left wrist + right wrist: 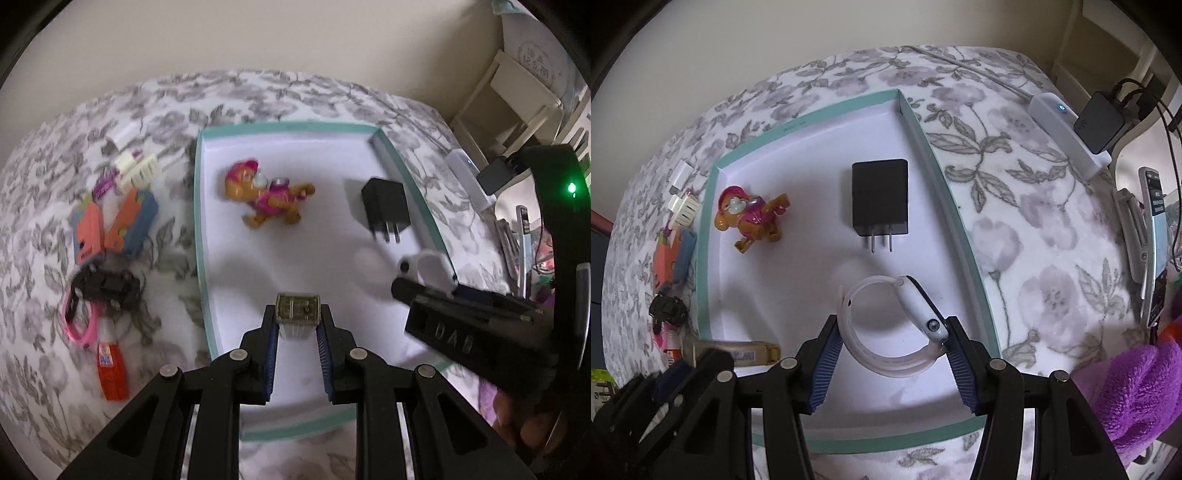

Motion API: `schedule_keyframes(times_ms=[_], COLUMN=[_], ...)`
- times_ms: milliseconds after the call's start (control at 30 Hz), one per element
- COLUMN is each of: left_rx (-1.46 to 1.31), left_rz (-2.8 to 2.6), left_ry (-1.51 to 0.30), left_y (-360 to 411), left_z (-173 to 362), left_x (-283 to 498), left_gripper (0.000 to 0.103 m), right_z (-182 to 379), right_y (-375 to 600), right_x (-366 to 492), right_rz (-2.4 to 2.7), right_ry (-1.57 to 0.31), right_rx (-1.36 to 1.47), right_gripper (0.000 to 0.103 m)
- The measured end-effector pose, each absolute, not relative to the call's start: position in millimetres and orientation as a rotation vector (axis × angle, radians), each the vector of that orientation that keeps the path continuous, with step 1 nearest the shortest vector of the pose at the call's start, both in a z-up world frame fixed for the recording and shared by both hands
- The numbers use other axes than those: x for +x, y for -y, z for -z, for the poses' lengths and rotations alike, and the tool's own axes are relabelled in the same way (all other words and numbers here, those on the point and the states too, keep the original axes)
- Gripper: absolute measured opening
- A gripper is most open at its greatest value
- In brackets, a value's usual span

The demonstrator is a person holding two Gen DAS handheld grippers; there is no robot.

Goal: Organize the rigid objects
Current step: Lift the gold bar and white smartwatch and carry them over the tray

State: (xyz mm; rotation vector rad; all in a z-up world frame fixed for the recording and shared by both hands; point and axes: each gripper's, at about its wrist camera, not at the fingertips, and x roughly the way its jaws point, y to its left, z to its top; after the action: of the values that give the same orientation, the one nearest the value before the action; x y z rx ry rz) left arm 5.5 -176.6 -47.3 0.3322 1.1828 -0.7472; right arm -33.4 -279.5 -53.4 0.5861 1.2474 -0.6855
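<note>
Left gripper [297, 320] is clamping a lighter [297, 309]; right gripper [892, 341] is gripping a watch [894, 325], both over the tray [705, 236].

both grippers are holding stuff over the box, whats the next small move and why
Probably lower both and let go. The left gripper grips a small gold rectangular item, the right gripper a white watch, both above bare floor of the teal-rimmed box, clear of the toy dog and black charger.

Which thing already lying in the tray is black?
The black charger, prongs toward the camera, beside the orange and pink toy dog, inside the teal-rimmed tray.
</note>
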Motion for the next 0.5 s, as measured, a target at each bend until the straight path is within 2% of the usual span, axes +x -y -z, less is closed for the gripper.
schedule_keyframes(times_ms=[500], left_rx=[0.345], left_rz=[0.68], left_ry=[-1.184], left_y=[209.0], left_z=[73.0], left_x=[37.1], left_gripper=[0.021], right_z=[68.0], right_y=[292.9], right_x=[-28.3], right_rz=[0.686], right_ry=[-1.234], right_rx=[0.63], right_gripper=[0.059])
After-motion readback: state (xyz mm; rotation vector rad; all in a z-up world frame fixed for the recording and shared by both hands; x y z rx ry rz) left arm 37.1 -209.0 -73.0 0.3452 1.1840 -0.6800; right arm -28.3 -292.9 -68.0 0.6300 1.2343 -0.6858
